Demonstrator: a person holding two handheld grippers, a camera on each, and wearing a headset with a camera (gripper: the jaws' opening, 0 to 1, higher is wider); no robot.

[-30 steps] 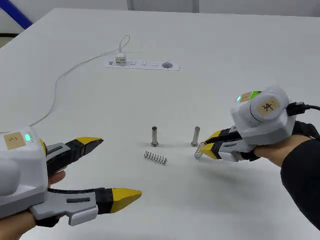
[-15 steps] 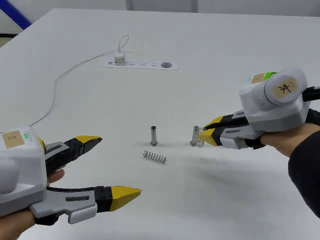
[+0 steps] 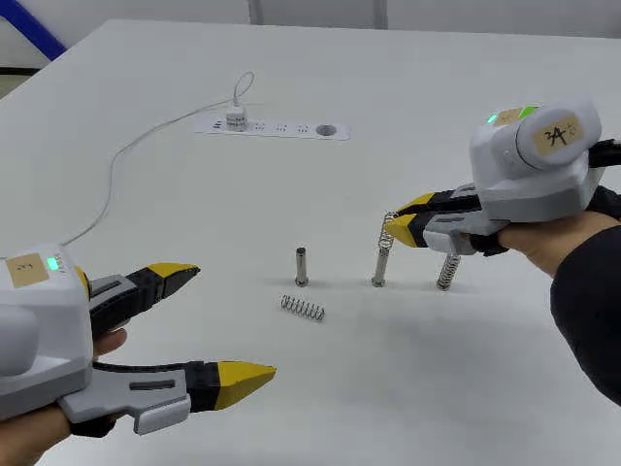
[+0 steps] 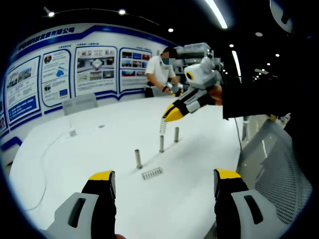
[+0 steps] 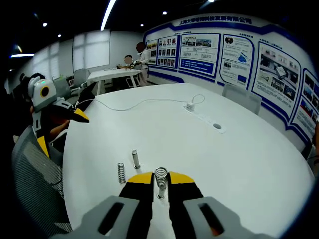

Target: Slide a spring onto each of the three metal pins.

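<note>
We look down on a white table (image 3: 466, 97) with a power strip (image 3: 277, 126) and its cable (image 3: 126, 150) at the far side. In the gripper views, the walls behind carry blue-framed posters (image 5: 234, 55).

Three pins stand upright in a row near the middle. The left pin (image 3: 301, 266) is bare. The right pin (image 3: 447, 272) has a fitted spring (image 3: 445, 276) around it. A loose spring (image 3: 302, 308) lies flat on the table just in front of the left pin, not touching it.

The right gripper (image 3: 398, 225) has its jaws closed narrow on the held spring (image 3: 387, 234), which hangs tilted above the middle pin (image 3: 379, 267). The spring's lower end meets the pin's top; we cannot tell whether it has slipped over. In the right gripper view we see this spring end-on between the yellow tips.

The left gripper (image 3: 233, 322) hovers low at the near left with its jaws spread wide and nothing between them, well apart from the pins.
</note>
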